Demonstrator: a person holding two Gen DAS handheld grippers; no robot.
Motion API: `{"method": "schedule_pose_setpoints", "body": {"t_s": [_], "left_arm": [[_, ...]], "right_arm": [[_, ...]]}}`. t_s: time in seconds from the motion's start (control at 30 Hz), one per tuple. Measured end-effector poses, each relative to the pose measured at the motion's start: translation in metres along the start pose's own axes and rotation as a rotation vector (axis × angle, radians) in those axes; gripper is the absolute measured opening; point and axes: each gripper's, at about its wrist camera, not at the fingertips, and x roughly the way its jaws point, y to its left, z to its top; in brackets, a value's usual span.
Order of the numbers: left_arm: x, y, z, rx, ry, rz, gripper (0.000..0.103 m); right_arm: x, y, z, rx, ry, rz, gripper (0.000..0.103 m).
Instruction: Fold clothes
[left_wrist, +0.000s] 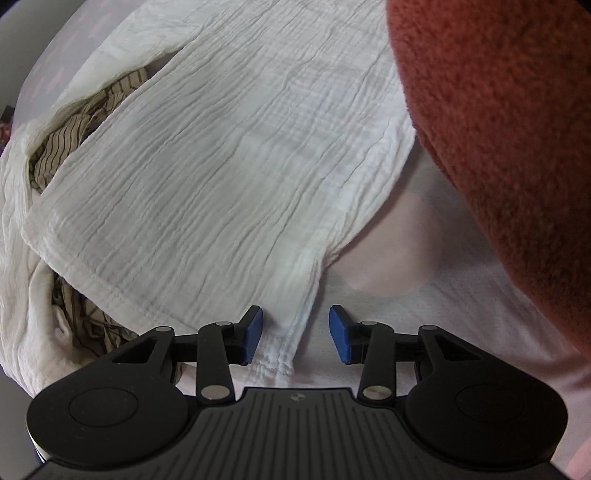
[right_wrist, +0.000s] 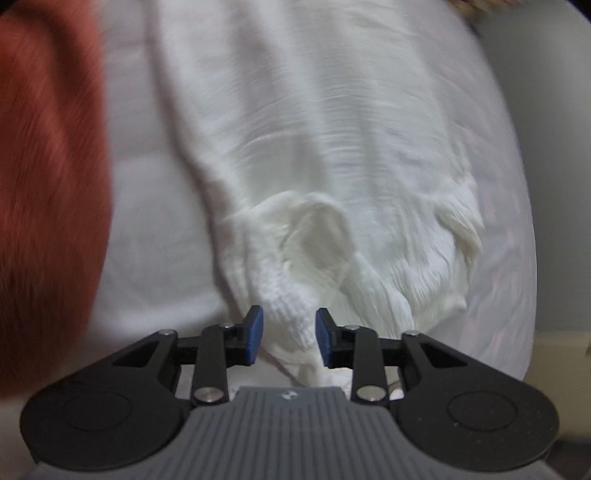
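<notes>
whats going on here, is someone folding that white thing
Yes. A person is working on a crinkled white garment spread on a pale surface, with one hand-held gripper in each hand. The left hand-held gripper is open over a hem edge, and the right hand-held gripper is open around a bunched cuff, neither clamped. A striped cloth lies under the white one, and a rust fleece item sits beside it.
</notes>
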Motion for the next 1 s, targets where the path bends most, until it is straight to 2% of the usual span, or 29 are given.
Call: {"method": "schedule_pose_setpoints", "body": {"t_s": [0.13, 0.23, 0.4, 0.53, 0.63, 0.67, 0.7, 0.77, 0.8, 1.0], "left_arm": [[-0.001, 0.001, -0.005, -0.001, 0.003, -0.019, 0.038], [0.001, 0.002, -0.009, -0.005, 0.008, -0.039, 0.040], [0.009, 0.005, -0.010, -0.002, 0.008, -0.048, 0.050], [0.013, 0.017, -0.011, -0.055, 0.018, -0.096, 0.050], [0.012, 0.018, -0.009, -0.066, 0.021, -0.093, 0.043], [0.011, 0.019, -0.008, -0.077, 0.019, -0.085, 0.034], [0.009, 0.020, -0.008, -0.093, 0.016, -0.076, 0.023], [0.006, 0.025, -0.010, -0.136, 0.008, -0.052, 0.007], [0.003, 0.027, -0.011, -0.156, 0.002, -0.043, 0.005], [-0.024, 0.032, -0.015, -0.198, -0.039, 0.029, 0.004]], "right_arm": [[0.011, 0.003, -0.003, -0.083, 0.015, 0.025, 0.041], [0.019, 0.004, -0.002, -0.078, 0.003, 0.028, 0.043], [0.032, 0.009, 0.005, -0.069, 0.004, 0.043, 0.045], [0.040, 0.012, 0.008, -0.050, 0.011, 0.041, 0.044], [0.041, 0.013, 0.010, -0.037, 0.022, 0.033, 0.042], [0.040, 0.013, 0.011, -0.033, 0.026, 0.030, 0.039], [0.040, 0.013, 0.013, -0.023, 0.031, 0.025, 0.029], [0.041, 0.011, 0.015, 0.017, 0.040, 0.012, 0.018], [0.040, 0.008, 0.016, 0.048, 0.043, 0.004, 0.012], [0.024, -0.008, 0.011, 0.203, 0.006, -0.057, 0.010]]}}
